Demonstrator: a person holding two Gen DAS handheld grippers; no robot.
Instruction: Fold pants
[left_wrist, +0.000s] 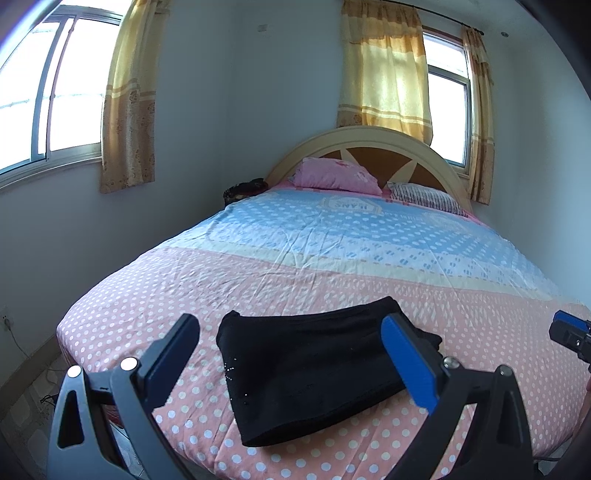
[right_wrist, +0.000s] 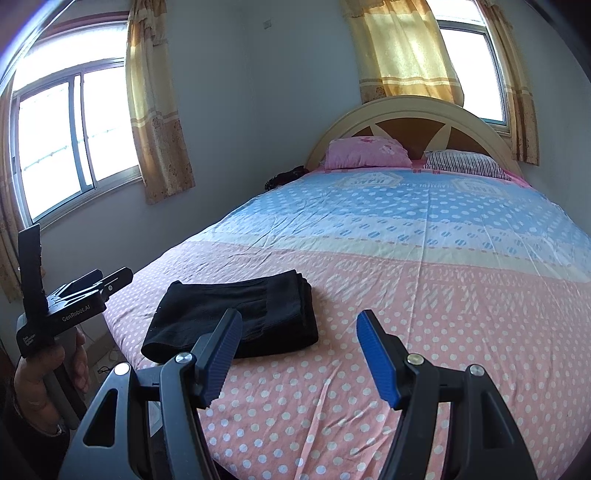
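Both grippers hang above the bed's foot with jaws spread wide, holding nothing: the left gripper (left_wrist: 291, 354) frames the folded black pants (left_wrist: 314, 373), which lie flat on the polka-dot bedsheet (left_wrist: 332, 266); the right gripper (right_wrist: 299, 354) sits just right of them.

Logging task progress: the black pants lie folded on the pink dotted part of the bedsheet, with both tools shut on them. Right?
Not quite. The black pants do lie folded on the pink dotted sheet, but both wrist views show the left tool and right tool open, holding nothing.
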